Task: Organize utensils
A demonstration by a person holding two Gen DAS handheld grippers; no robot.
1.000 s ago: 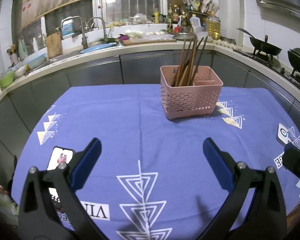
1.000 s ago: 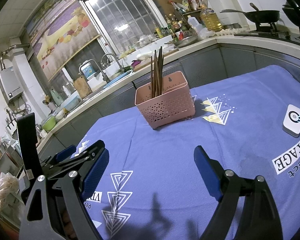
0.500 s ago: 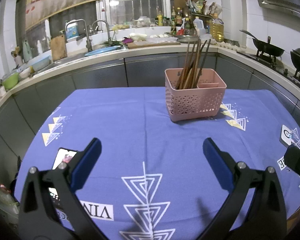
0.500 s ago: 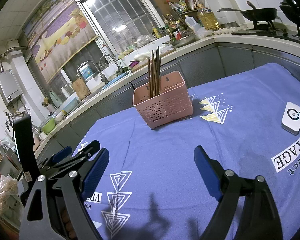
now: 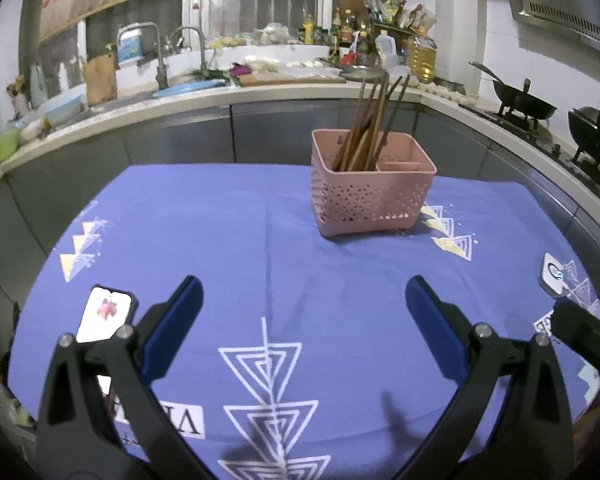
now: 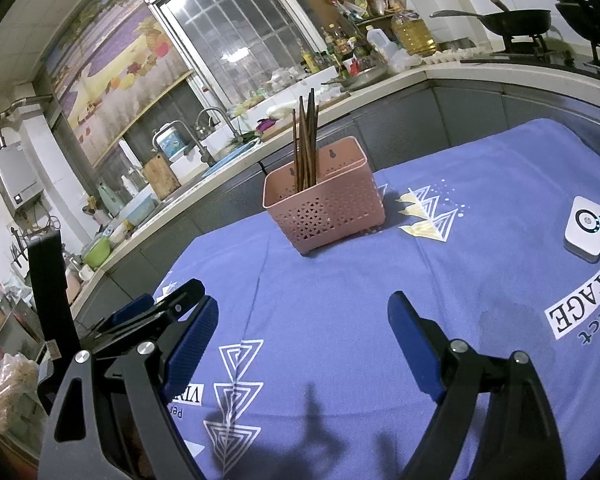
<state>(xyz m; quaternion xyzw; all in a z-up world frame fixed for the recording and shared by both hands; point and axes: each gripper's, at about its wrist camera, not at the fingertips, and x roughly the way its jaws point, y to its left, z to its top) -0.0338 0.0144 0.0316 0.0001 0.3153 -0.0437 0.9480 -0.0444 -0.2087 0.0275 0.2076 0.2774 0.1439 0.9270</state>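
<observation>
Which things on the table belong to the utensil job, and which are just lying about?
Job:
- pink basket
- chopsticks standing in it
- left gripper and right gripper, both open and empty

Lying about:
- phone
- white device

The tabletop wears a matt blue cloth with white printed triangles. The basket looks like pink perforated plastic, faintly shiny. The chopsticks in it look like dark brown wood. The left gripper and right gripper have black matt plastic frames, blue pads and small bright metal rivets. A white glossy plastic device lies on the cloth.
</observation>
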